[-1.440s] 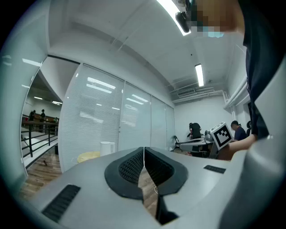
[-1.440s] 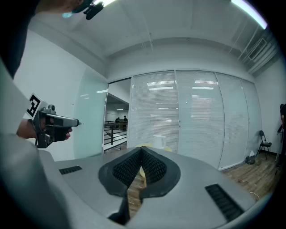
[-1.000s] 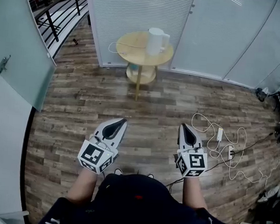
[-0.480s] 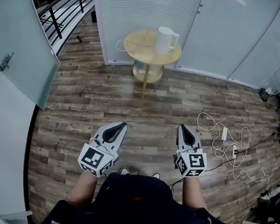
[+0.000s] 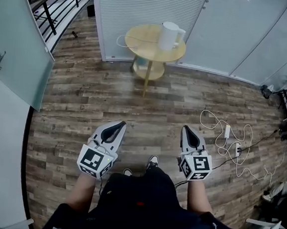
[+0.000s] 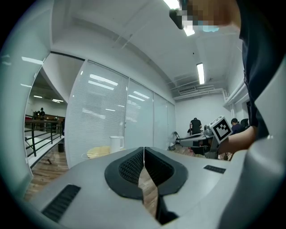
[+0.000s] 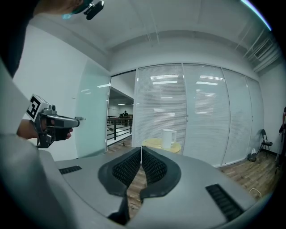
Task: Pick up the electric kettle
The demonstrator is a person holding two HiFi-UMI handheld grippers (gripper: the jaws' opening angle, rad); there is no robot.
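A white electric kettle (image 5: 169, 36) stands upright on a round wooden side table (image 5: 140, 38) far ahead, by the blinds-covered glass wall. It shows small in the left gripper view as the kettle (image 6: 116, 144) and in the right gripper view as the kettle (image 7: 168, 138). My left gripper (image 5: 121, 126) and right gripper (image 5: 187, 130) are held level in front of the person's body, well short of the table. Both are shut with their tips together and nothing between them.
A white cord (image 5: 121, 40) trails off the table's left side. White cables and a power strip (image 5: 229, 144) lie on the wood floor at the right. A glass door (image 5: 13, 60) stands at the left, a railing (image 5: 48, 8) beyond it. People stand far off in the left gripper view.
The person has walked forward; the table and kettle sit a little nearer and shifted right in the head view. Both grippers stay shut and side by side, carried forward and slightly lower.
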